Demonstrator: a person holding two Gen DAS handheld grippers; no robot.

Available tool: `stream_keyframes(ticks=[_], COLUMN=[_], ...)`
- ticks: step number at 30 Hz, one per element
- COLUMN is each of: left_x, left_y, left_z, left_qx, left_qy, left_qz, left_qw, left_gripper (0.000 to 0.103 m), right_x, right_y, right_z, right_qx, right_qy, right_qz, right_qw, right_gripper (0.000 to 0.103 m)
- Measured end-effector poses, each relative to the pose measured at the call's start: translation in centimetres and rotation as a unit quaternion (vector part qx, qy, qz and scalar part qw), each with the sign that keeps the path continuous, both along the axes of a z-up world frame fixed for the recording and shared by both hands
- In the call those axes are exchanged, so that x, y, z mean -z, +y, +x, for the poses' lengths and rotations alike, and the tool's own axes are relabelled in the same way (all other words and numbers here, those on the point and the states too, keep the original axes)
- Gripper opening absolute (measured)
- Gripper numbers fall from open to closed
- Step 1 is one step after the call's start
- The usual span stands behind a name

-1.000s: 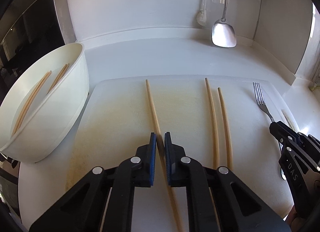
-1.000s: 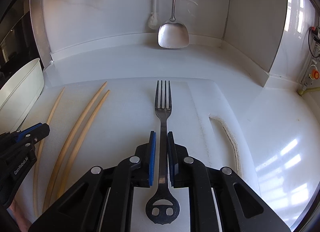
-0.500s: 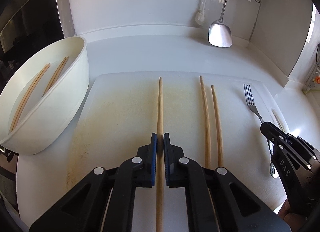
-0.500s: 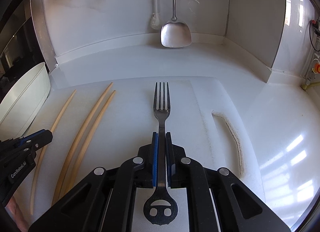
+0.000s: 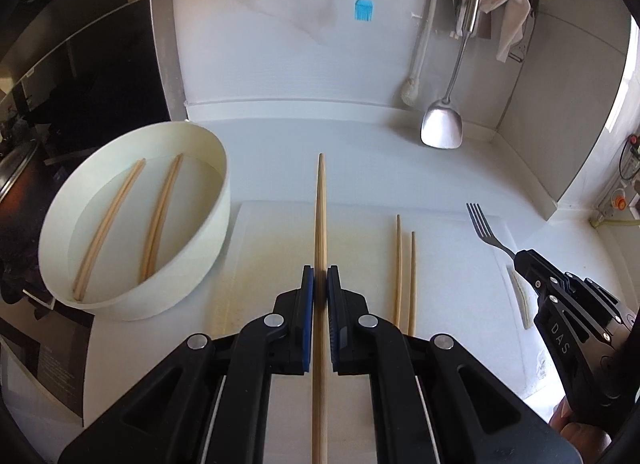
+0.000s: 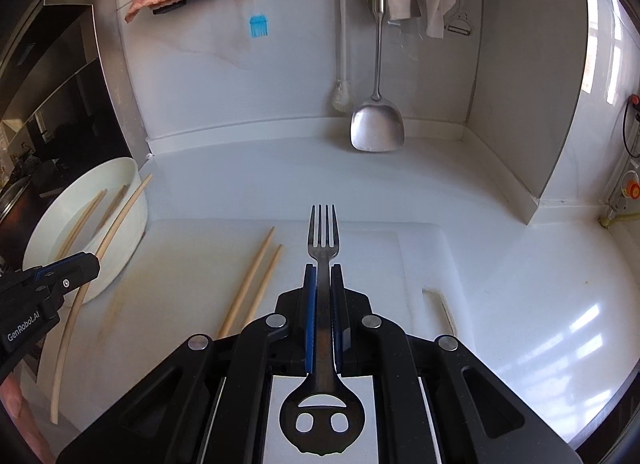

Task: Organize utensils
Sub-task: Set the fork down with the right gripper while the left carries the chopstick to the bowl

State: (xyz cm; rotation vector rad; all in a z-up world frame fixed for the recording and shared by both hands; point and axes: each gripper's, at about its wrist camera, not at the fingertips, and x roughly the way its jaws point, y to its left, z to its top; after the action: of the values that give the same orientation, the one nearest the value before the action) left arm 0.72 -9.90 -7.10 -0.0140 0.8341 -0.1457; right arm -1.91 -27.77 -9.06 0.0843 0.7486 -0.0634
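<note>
The left gripper [image 5: 320, 284] has its fingers clamped on one chopstick [image 5: 320, 215], gripped partway along its length so the thin tip sticks out well ahead and the butt runs back under the tool. In the right wrist view that chopstick hangs clear of the cutting board [image 6: 380, 248], its tip over the rim of the white bowl [image 5: 192, 264] at the left edge of the worktop [image 6: 520, 284]. Two chopsticks [image 5: 132, 223] already lie in the bowl, and two more chopsticks [image 5: 404, 276] rest side by side on the board near its middle.

The right gripper [image 6: 324, 288] has its fingers closed on the handle of a fork [image 6: 322, 248], tines forward, apparently lifted off the board.

The step in hand looks like carrying the held chopstick into the bowl. To do it well, swing the tip further left until most of the stick is inside the rim, tilt the tip down so it lines up with the two already there, and let go low, so it does not bounce or roll out. Because the grip sits behind the middle, the front end may sag; keep the move slow. Keep the fork well to the right while the left crosses.
</note>
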Motion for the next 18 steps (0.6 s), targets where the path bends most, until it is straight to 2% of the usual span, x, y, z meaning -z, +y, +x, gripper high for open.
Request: stream_keyframes(ticks=[2,3,7,10,13,18], left_x=[-1.5,-2.2,-4.1,-4.6,-4.8,-4.4], left_y=[0.9,1.5,4.9,7.3,9.6,12.4], left_z=[-0.3,-0.5,-0.8,-0.6,0.3,2.1], left_qx=[-0.015,-0.024,-0.059,-0.068,-0.055,-0.018], left_qy=[-0.009,-0.011,-0.017,-0.020,-0.027,-0.018], left_qz=[0.000,0.000,-0.012,-0.010,-0.002,0.004], left_qw=[0.9999,0.9997,0.9980,0.9974,0.9981,0.9997], left_gripper=[0.007,0.007,0.007,0.007,0.007,0.007], right_x=[-1.4,-2.0,-4.0,-3.8,-3.4,-2.7], right_y=[0.8,1.2,3.7,5.9,6.5,5.2], right_z=[0.1,0.3,1.4,2.9,3.6,2.9], right_qx=[-0.017,-0.026,-0.064,-0.073,-0.051,0.025], right_qy=[-0.007,-0.012,-0.026,-0.026,-0.024,-0.001], right_qz=[0.000,0.000,-0.012,-0.025,-0.017,0.005], right_qw=[1.000,1.000,0.998,0.997,0.998,1.000], right_gripper=[0.005,0.000,0.000,0.000,0.000,0.000])
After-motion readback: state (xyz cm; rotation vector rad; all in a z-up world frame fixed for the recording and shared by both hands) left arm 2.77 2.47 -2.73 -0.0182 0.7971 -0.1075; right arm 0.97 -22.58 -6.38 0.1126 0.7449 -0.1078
